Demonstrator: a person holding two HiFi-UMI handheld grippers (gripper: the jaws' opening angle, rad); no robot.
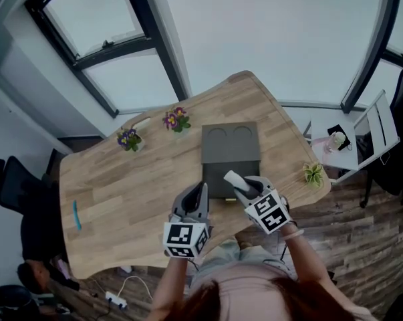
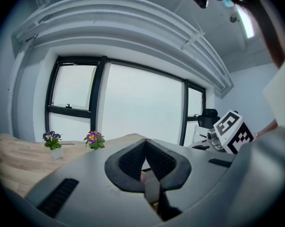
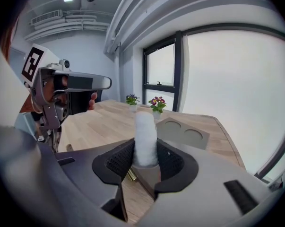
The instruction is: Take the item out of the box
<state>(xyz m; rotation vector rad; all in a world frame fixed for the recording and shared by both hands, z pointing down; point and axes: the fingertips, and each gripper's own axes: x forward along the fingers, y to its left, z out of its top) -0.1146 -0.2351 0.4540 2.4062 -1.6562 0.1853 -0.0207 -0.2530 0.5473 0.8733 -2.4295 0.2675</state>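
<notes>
A dark grey box (image 1: 230,158) lies open in the middle of the wooden table (image 1: 121,179); its flat part with two round recesses (image 1: 230,133) points toward the windows. My right gripper (image 1: 239,183) hangs over the box's near edge, shut on a white fuzzy cylinder (image 1: 232,178). In the right gripper view the cylinder (image 3: 145,135) stands upright between the pads of the right gripper (image 3: 145,159), with the box (image 3: 182,132) beyond. My left gripper (image 1: 200,188) is at the box's near left corner. In its own view the left gripper (image 2: 144,144) has its tips together and nothing visible between them.
Two small pots of purple flowers (image 1: 177,120) (image 1: 128,139) stand at the table's far edge, a green plant (image 1: 313,174) at its right corner. A blue pen-like object (image 1: 76,215) lies at the left. A white chair (image 1: 371,136) stands right of the table.
</notes>
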